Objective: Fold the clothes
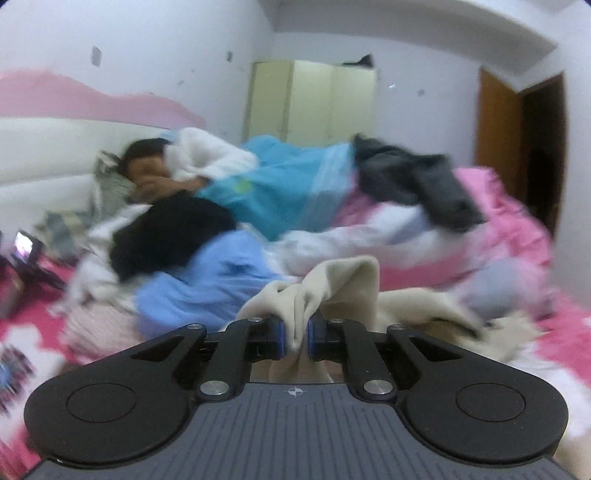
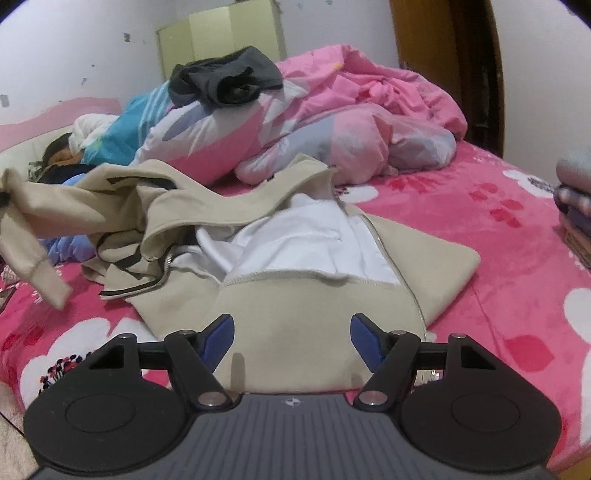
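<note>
The left gripper is clenched on the beige jacket, its sleeve lifted. The right gripper hovers released over the hem at lower centre; bare pink bedspread lies to the right.

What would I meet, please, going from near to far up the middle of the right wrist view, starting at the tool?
Right tool, open over the beige jacket → the jacket's white lining → the pink quilt → the dark grey garment on top of it → the pale green wardrobe.
</note>
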